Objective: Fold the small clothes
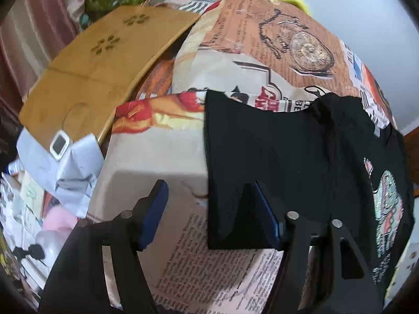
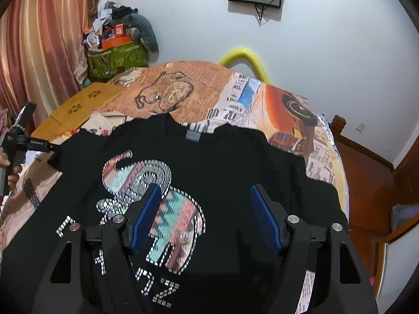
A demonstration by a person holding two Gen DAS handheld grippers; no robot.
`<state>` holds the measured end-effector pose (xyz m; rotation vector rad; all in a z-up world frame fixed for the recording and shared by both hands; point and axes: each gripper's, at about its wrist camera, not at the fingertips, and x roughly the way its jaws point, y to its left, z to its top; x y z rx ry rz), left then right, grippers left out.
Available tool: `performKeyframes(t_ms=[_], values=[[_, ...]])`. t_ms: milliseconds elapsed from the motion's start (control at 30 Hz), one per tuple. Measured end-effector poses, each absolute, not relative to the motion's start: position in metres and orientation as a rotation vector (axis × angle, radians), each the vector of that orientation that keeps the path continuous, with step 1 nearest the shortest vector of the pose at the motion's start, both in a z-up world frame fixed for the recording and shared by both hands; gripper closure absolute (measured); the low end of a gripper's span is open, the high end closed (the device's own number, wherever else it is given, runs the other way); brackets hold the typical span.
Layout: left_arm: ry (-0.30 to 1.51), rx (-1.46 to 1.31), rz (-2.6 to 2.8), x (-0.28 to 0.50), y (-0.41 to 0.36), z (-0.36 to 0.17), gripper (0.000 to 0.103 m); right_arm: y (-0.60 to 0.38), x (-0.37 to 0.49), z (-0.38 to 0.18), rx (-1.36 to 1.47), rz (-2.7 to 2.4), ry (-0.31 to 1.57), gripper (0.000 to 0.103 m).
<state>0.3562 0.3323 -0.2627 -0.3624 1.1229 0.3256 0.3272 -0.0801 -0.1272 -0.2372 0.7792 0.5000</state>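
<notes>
**Black T-shirt spread flat on the bed, no grip taken**

Black T-shirt (image 2: 230, 172): soft, light, limp; sequin elephant print likely stiffer, a little snaggy. Lies face up on the bed (image 2: 264, 96), collar toward the far edge, hem toward the near edge, long axis running near to far. Best taken at a sleeve edge or hem corner, pinching only one layer. Left gripper (image 1: 209, 214) spread, astride the shirt's left edge, pinching nothing. Right gripper (image 2: 207, 217) spread above the print, empty. Wooden board (image 1: 104, 68) beside the bed's left edge.

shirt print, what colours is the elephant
Elephant print: pink and teal, outlined in silver studs; clearest in the right wrist view.
</notes>
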Motion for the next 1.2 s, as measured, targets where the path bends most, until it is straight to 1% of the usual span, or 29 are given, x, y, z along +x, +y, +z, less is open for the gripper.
performKeyframes(t_ms=[33,67,133,167,200,333,467,600,700,800,867,900,933,967,1000,1033,1200], values=[[1.118,-0.340,0.321,0.358,0.327,-0.263,0.060,-0.081,0.324,-0.128,-0.237,0.500,0.782,0.036],[1.120,-0.320,0.322,0.361,0.323,-0.263,0.067,-0.080,0.323,-0.129,-0.237,0.500,0.785,0.036],[1.127,-0.305,0.320,0.365,0.318,-0.264,0.089,-0.080,0.323,-0.131,-0.238,0.500,0.787,0.036],[1.129,-0.303,0.322,0.368,0.317,-0.264,0.094,-0.080,0.320,-0.131,-0.236,0.501,0.787,0.036],[1.129,-0.301,0.322,0.370,0.315,-0.261,0.097,-0.080,0.321,-0.132,-0.233,0.503,0.787,0.036],[1.072,-0.272,0.347,0.374,0.308,-0.235,0.098,-0.081,0.319,-0.132,-0.223,0.513,0.785,0.036],[0.956,-0.266,0.274,0.374,0.286,-0.185,0.098,-0.085,0.318,-0.132,-0.208,0.518,0.775,0.036],[0.875,-0.223,0.153,0.387,0.243,-0.139,0.098,-0.089,0.317,-0.130,-0.177,0.521,0.773,0.036],[0.858,-0.183,0.067,0.404,0.204,-0.124,0.098,-0.092,0.315,-0.129,-0.164,0.527,0.765,0.036],[0.892,-0.119,-0.035,0.420,0.157,-0.126,0.098,-0.095,0.313,-0.128,-0.157,0.528,0.758,0.036],[0.931,-0.079,-0.083,0.425,0.131,-0.136,0.096,-0.096,0.312,-0.127,-0.152,0.531,0.759,0.036],[0.959,-0.066,-0.100,0.427,0.119,-0.144,0.088,-0.097,0.311,-0.126,-0.150,0.532,0.759,0.036],[0.982,-0.063,-0.108,0.428,0.112,-0.149,0.076,-0.097,0.311,-0.126,-0.145,0.534,0.759,0.036],[0.995,-0.061,-0.111,0.427,0.108,-0.152,0.068,-0.098,0.312,-0.126,-0.141,0.538,0.761,0.036],[1.002,-0.057,-0.116,0.426,0.103,-0.156,0.054,-0.097,0.312,-0.126,-0.137,0.542,0.765,0.036],[0.994,-0.049,-0.116,0.425,0.100,-0.157,0.047,-0.096,0.312,-0.127,-0.136,0.545,0.768,0.036],[0.978,-0.012,-0.033,0.418,0.120,-0.160,0.038,-0.095,0.311,-0.130,-0.152,0.548,0.764,0.036]])
